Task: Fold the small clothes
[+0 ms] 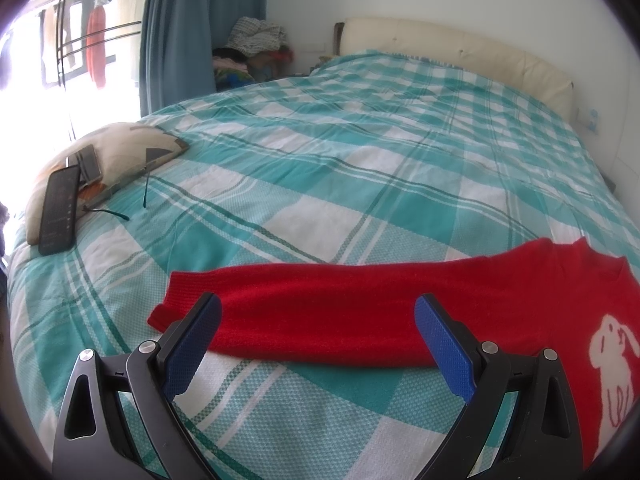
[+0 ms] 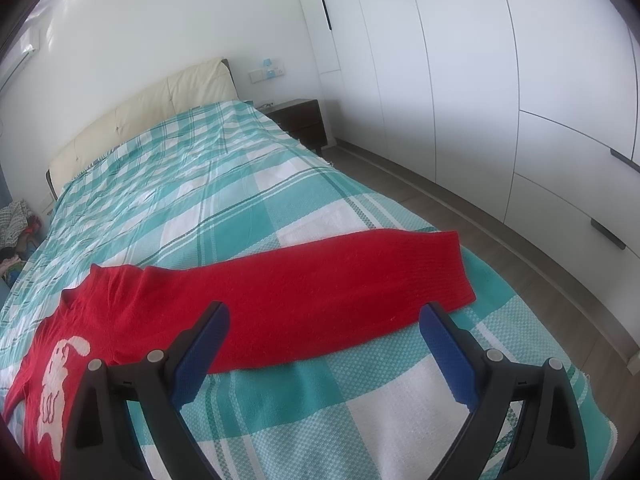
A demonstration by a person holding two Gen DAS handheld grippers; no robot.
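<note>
Both grippers hang low over the foot of the bed, each with its blue-padded jaws spread wide and nothing between them. Just ahead of the left gripper [image 1: 318, 312] lies one sleeve of the red sweater [image 1: 320, 312], stretched flat across the teal-and-white checked bedspread [image 1: 320, 168], its ribbed cuff ending beside the left finger. Ahead of the right gripper [image 2: 324, 320] lies the other sleeve of the same sweater [image 2: 320, 300], running out toward the bed's right edge, cuff near the right finger. Between the two sleeves the body of the sweater lies face up on the bedspread [image 2: 248, 208], showing a white rabbit motif [image 1: 612, 364], also seen from the right wrist [image 2: 60, 384].

Farther up on the left side of the bed sits a patterned cushion [image 1: 132, 144] with a dark phone [image 1: 58, 212] leaning against it, a second device [image 1: 90, 162] on top, and a thin dark cable [image 1: 116, 213] trailing onto the cover. Beyond, a cream padded headboard [image 1: 460, 56] backs the bed. Blue curtains [image 1: 180, 32] and a heap of clothes [image 1: 256, 40] fill the far left corner; a dark nightstand [image 2: 300, 120] and white wardrobe doors [image 2: 500, 80] stand along the right
</note>
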